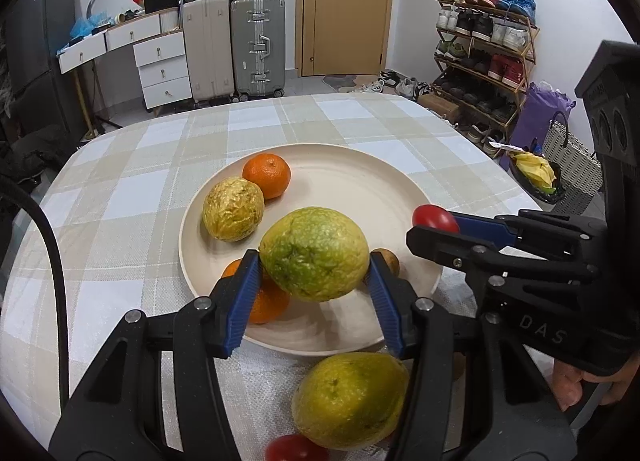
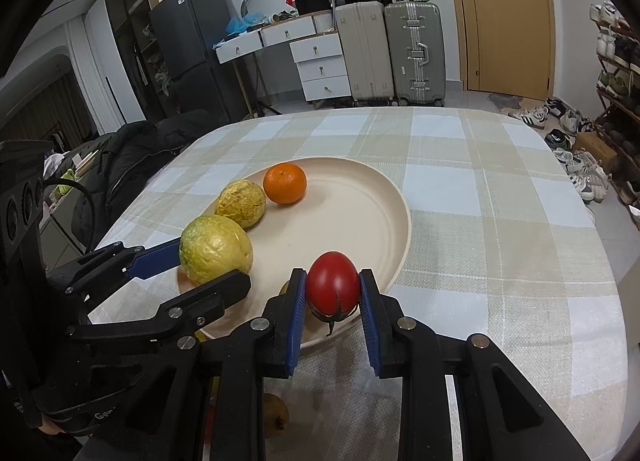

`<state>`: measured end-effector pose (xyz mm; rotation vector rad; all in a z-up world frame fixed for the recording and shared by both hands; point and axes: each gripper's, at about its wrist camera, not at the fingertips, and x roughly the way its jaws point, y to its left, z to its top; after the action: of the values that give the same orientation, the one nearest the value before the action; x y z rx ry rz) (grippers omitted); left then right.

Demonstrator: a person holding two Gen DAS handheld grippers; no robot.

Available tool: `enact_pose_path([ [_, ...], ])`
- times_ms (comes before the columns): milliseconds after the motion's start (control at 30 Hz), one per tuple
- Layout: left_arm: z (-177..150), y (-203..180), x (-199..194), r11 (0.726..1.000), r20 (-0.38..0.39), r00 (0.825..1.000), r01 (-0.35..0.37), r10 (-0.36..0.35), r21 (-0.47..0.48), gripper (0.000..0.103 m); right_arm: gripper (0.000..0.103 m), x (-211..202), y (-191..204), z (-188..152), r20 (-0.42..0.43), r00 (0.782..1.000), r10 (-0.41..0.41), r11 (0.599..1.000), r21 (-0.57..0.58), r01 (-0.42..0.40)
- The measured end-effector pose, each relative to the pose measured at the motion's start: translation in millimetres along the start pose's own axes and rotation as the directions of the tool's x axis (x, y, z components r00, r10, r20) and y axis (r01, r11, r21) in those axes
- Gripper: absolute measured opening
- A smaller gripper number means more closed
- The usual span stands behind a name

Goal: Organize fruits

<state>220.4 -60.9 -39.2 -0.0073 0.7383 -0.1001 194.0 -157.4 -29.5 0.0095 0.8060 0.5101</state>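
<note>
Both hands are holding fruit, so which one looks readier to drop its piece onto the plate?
Probably the left: its tool holds the green-yellow fruit over the plate, while the right tool holds the tomato at the rim.

A lived-in home: suitcases (image 1: pixel 258 45), shoe rack (image 1: pixel 486 61), fridge (image 2: pixel 188 45), checked-cloth dining table (image 2: pixel 460 189).

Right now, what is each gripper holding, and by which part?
Left gripper holds the green-yellow citrus across its sides, above the plate. Right gripper pinches the tomato across its sides, stem end down.
</note>
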Motion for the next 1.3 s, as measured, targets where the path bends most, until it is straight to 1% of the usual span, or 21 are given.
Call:
enact_pose_path([
  [67, -0.1, -0.2, -0.2, 1.000, 0.000, 1.000, 0.005, -0.005, -0.002, 0.051, 0.027, 0.1, -0.5, -0.1, -0.002, 1.000, 0.002, 1.000, 0.003, -0.002],
  [133, -0.4, 0.1, -0.4, 1.000, -0.005, 1.000, 0.025, -0.025, -0.011, 0.051, 0.030, -1.9, -1.4, -0.1, 0.005, 1.000, -0.003, 1.000, 0.005, 0.003],
  [233, -1.1, -0.5, -5.1, 1.000, 0.007, 1.000, 0.005, -0.005, -0.004, 0.052, 0.035, -7.0, -3.4, -1.3, 0.017, 0.999, -0.027, 1.000, 0.003, 0.027],
  [267, -1.6, 0.0, -7.9, 1.000, 0.012, 1.000, 0.006, -0.006, -0.001, 0.053, 0.038, -9.0, -4.0, -2.3, 0.018, 0.999, -0.034, 0.999, 0.002, 0.034],
  [333, -3.8, 1.9, -14.7, 1.000, 0.018, 1.000, 0.006, -0.006, -0.002, 0.060, 0.043, -13.8, -5.8, -4.9, 0.020, 0.999, -0.040, 0.999, 0.001, 0.040],
  [400, -6.6, 5.1, -24.8, 1.000, 0.035, 0.999, 0.000, 0.000, -0.003, 0.078, 0.053, -18.0, -7.3, -8.2, 0.020, 0.999, -0.051, 0.999, -0.003, 0.051],
  [433, -8.4, 7.2, -30.4, 1.000, 0.047, 0.999, -0.004, 0.004, -0.006, 0.082, 0.054, -21.1, -7.3, -10.4, 0.022, 0.998, -0.055, 0.998, -0.006, 0.056],
  [467, -9.9, 9.5, -35.9, 1.000, 0.059, 0.998, -0.007, 0.007, -0.008, 0.085, 0.062, -24.3, -6.7, -13.0, 0.022, 0.998, -0.058, 0.998, -0.009, 0.058],
  [500, -11.3, 11.4, -41.4, 1.000, 0.068, 0.998, -0.010, 0.010, -0.007, 0.086, 0.075, -27.4, -6.3, -15.2, 0.020, 0.998, -0.059, 0.998, -0.011, 0.059],
  [533, -13.1, 13.3, -46.8, 1.000, 0.073, 0.997, -0.014, 0.015, -0.005, 0.086, 0.081, -30.3, -5.3, -17.4, 0.018, 0.998, -0.059, 0.998, -0.012, 0.059],
  [567, -15.0, 14.6, -52.5, 1.000, 0.077, 0.997, -0.019, 0.019, -0.002, 0.089, 0.091, -34.7, -3.5, -19.8, 0.025, 0.998, -0.057, 0.998, -0.015, 0.057],
  [600, -17.6, 16.6, -58.2, 1.000, 0.084, 0.996, -0.025, 0.025, 0.000, 0.093, 0.096, -38.9, -1.8, -22.0, 0.036, 0.998, -0.056, 0.998, -0.016, 0.057],
  [633, -19.7, 18.0, -63.8, 0.999, 0.092, 0.995, -0.032, 0.031, 0.003, 0.096, 0.098, -42.8, -0.2, -23.9, 0.045, 0.998, -0.055, 0.998, -0.019, 0.056],
  [667, -22.2, 19.7, -70.1, 0.999, 0.103, 0.994, -0.042, 0.042, 0.003, 0.103, 0.102, -46.7, 1.9, -25.6, 0.052, 0.997, -0.054, 0.998, -0.023, 0.055],
  [733, -27.6, 23.5, -82.6, 0.998, 0.128, 0.990, -0.057, 0.056, -0.001, 0.103, 0.103, -52.8, 6.3, -28.6, 0.059, 0.997, -0.053, 0.998, -0.030, 0.055],
  [933, -44.6, 33.9, -105.9, 0.998, 0.125, 0.990, -0.056, 0.058, -0.018, 0.103, 0.103, -59.2, 17.5, -35.1, 0.033, 0.997, -0.069, 0.996, -0.053, 0.070],
  [1000, -50.1, 37.0, -109.3, 0.998, 0.121, 0.991, -0.057, 0.060, -0.028, 0.103, 0.103, -58.8, 19.0, -39.6, 0.030, 0.997, -0.067, 0.996, -0.055, 0.069],
  [1067, -56.9, 39.9, -111.3, 0.998, 0.099, 0.994, -0.051, 0.054, -0.033, 0.103, 0.103, -54.9, 19.8, -43.3, 0.010, 0.997, -0.074, 0.995, -0.060, 0.075],
  [1133, -62.5, 41.5, -113.2, 0.998, 0.096, 0.994, -0.054, 0.056, -0.029, 0.103, 0.103, -52.5, 20.9, -46.2, -0.004, 0.997, -0.077, 0.995, -0.066, 0.077],
  [1200, -64.6, 42.4, -112.5, 0.998, 0.089, 0.994, -0.066, 0.067, -0.018, 0.103, 0.103, -50.9, 21.7, -47.8, -0.009, 0.996, -0.084, 0.994, -0.075, 0.083],
  [1300, -63.2, 46.9, -111.7, 0.997, 0.087, 0.993, -0.073, 0.076, -0.036, 0.103, 0.103, -50.5, 22.7, -48.3, -0.011, 0.996, -0.083, 0.994, -0.078, 0.082],
])
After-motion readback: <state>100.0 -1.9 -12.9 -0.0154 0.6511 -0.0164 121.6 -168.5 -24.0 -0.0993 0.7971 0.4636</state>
